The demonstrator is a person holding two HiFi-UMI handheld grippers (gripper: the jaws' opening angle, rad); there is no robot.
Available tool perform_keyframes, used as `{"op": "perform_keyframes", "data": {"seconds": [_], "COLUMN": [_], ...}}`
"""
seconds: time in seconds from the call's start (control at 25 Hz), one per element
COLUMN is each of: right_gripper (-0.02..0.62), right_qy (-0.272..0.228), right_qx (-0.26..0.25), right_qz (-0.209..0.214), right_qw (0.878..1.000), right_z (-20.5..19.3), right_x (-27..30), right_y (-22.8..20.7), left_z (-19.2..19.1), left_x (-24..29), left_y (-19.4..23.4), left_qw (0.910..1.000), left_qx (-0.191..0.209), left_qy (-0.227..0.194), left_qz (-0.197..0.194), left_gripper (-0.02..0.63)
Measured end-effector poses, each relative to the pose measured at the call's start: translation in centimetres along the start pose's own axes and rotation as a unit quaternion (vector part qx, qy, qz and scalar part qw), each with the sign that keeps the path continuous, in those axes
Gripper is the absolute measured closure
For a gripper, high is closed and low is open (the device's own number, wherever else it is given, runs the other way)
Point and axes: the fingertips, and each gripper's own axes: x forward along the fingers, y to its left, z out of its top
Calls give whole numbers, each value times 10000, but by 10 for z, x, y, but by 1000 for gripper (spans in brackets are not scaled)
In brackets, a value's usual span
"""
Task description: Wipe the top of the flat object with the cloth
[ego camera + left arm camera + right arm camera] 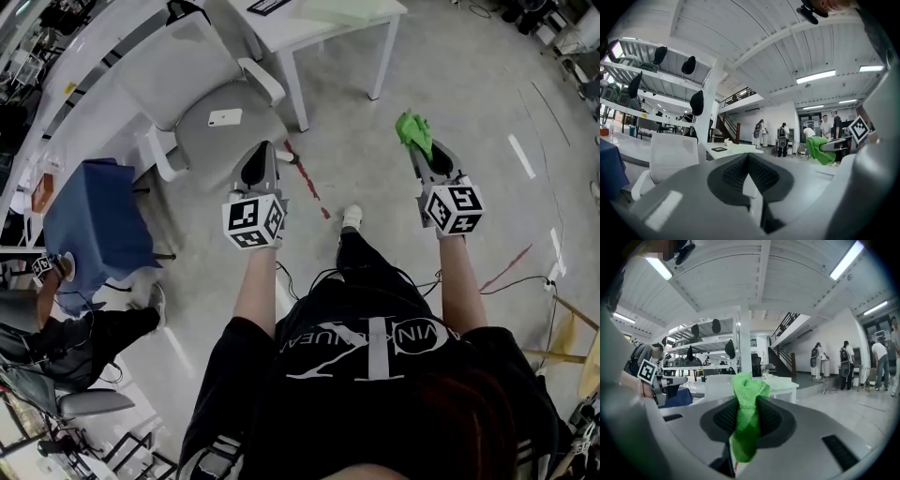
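Head view: standing on a bare grey floor, holding out the left tool (263, 148), pressed together on nothing, and the right tool (419, 155), clamped on a bunched green cloth (412, 131). No wiping begun yet. Ahead and leftward, facing a white chair (202, 70) with a small flat white item (225, 117) lying on its seat (probably the thing to wipe, though not certain). Beyond it, a white surface (319, 23). Well apart from both tools, either way.

Left gripper view: shut tight, pads meeting, nothing between. Looking level across the room at that white surface and a dark flat plate (718, 149) on it, a second candidate for wiping.

Right gripper view: gripping the cloth near its middle, with a tuft standing above the pads and a loose tail hanging below.

Could go wrong from here:
- Choosing the wrong flat thing, with two in sight.
- Scraping the top with hard tool tips, given so little cloth ahead of the pads.
- Shoving the light white item off the seat, with nothing holding it.
- Catching a foot in the floor cables (511, 281) while stepping closer.

Writing: white lettering on the black shirt (375, 337), creased, only "VIN" readable. Square black-and-white codes on each marker cube (253, 220), no words.
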Motion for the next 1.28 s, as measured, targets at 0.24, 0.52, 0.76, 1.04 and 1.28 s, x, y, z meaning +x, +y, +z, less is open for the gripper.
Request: {"op": "perform_keyframes", "data": {"seconds": [0.24, 0.52, 0.76, 1.04, 1.28], "right_gripper": [514, 514, 514, 514, 514], "right_qy": [-94, 4, 32, 18, -51], "right_qx": [75, 52, 148, 217, 281], "right_qz": [52, 159, 120, -21, -156], "right_qw": [9999, 9999, 9998, 9998, 9995], "right_z": [8, 22, 28, 34, 37], "right_x": [58, 118, 156, 186, 204], "right_y": [-25, -57, -89, -131, -168], "left_z": [5, 19, 20, 27, 35], "left_x": [57, 128, 180, 241, 292], "left_y": [29, 38, 47, 48, 37], "left_qw": [9999, 9999, 9997, 9995, 9989], "left_qx": [83, 125, 142, 184, 315], "left_qy": [49, 88, 210, 223, 135], "left_qz": [73, -21, -32, -115, -306], "left_gripper": [595, 595, 595, 595, 595]}}
